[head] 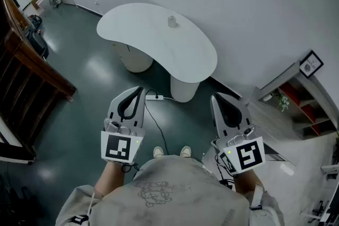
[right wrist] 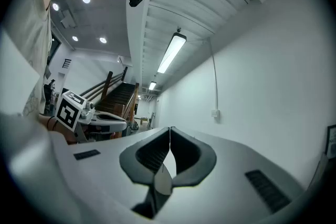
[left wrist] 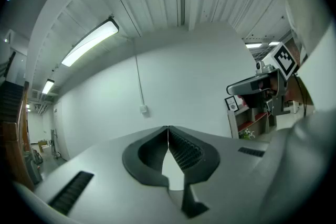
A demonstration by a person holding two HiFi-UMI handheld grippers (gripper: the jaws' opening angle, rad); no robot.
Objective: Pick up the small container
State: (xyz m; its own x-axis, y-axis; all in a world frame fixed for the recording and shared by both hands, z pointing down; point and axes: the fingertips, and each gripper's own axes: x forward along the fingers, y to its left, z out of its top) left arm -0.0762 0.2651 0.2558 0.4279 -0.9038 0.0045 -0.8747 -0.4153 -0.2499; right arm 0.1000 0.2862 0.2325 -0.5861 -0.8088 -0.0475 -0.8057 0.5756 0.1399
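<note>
Spreading ahead of the left gripper [head: 140, 89] and right gripper [head: 216, 96], a dark glossy floor [head: 74, 87] meets a white wall [head: 254, 8]. A curved white table [head: 153, 47] stands well ahead of them, the small container [head: 172, 21] upright on its far side, well apart from both. Both pairs of jaws are pressed together, empty.

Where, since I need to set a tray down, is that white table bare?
Nearly all of the white table is bare: the broad lobe left of the small container and the end right of it. Nowhere is crowded.
</note>
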